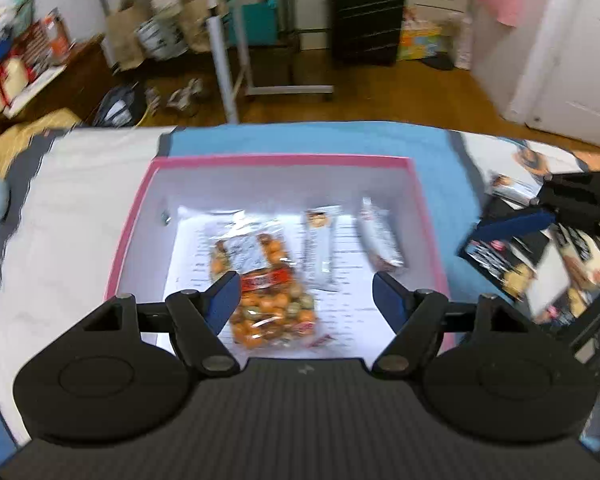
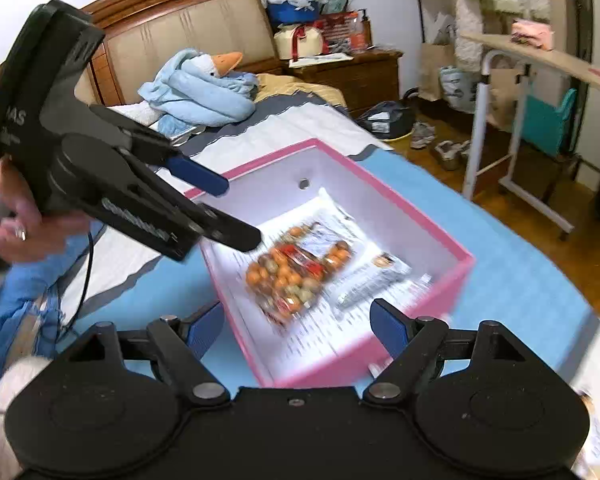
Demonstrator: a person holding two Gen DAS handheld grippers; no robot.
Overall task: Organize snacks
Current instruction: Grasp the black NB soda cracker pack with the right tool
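A pink box (image 1: 134, 224) with a white inside sits on a blue cloth on the bed. In it lie a clear bag of orange snacks (image 1: 266, 300) and two silver bars (image 1: 320, 248) (image 1: 382, 240). My left gripper (image 1: 306, 300) hovers open over the bag with nothing between its fingers. The right wrist view shows the same box (image 2: 380, 196), the bag (image 2: 296, 276) and a bar (image 2: 374, 280). There my right gripper (image 2: 298, 328) is open and empty over the box's near edge. The left gripper (image 2: 228, 208) hangs above the box's left side.
Dark snack packets (image 1: 516, 264) lie on the bed right of the box, under a blue finger (image 1: 512, 225) of my right gripper. A person's hand (image 2: 20, 224) holds the left gripper. A stuffed goose in a blue blanket (image 2: 204, 92) lies by the headboard. A desk (image 1: 236, 40) stands beyond the bed.
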